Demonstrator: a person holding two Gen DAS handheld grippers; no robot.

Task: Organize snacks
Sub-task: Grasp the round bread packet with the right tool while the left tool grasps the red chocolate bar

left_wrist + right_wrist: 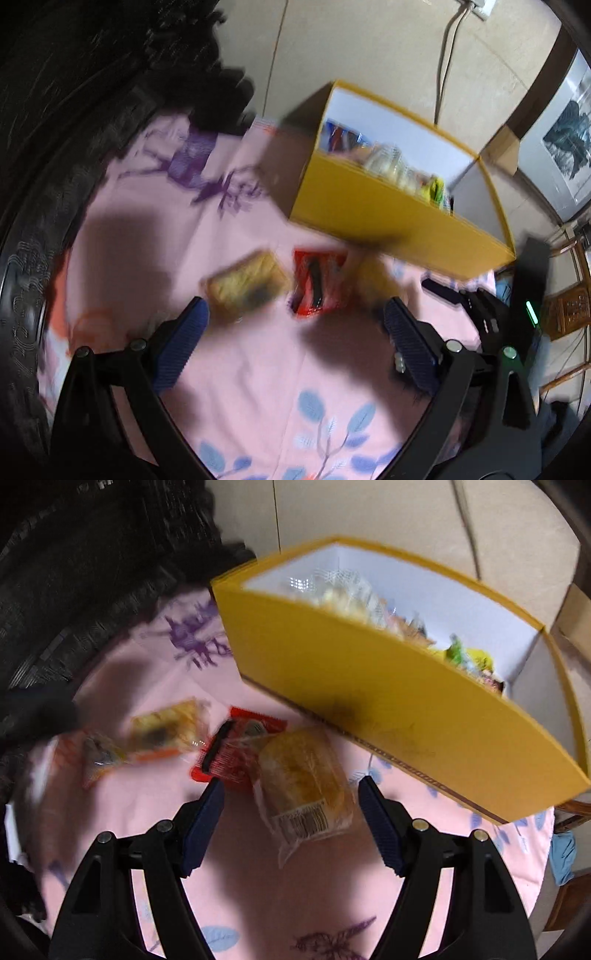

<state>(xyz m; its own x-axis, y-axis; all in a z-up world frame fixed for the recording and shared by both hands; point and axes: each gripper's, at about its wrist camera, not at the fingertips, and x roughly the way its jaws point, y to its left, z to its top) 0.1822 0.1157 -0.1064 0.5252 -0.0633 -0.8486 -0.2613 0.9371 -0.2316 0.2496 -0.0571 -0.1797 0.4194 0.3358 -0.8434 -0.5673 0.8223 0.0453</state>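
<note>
A yellow box with a white inside holds several wrapped snacks and stands at the back of the pink cloth. In front of it lie a yellow wrapped snack, a red packet and a blurred golden cake. My left gripper hovers open above them with nothing between its pads. In the right wrist view the box fills the right. My right gripper is open, its fingers on either side of the clear-wrapped cake, pads apart from it. The red packet, the yellow snack and a small packet lie to the left.
The pink flowered cloth covers a round table. A dark woven surface borders it at the left and back. A black device with a green light sits at the right edge. Cables run down the beige wall.
</note>
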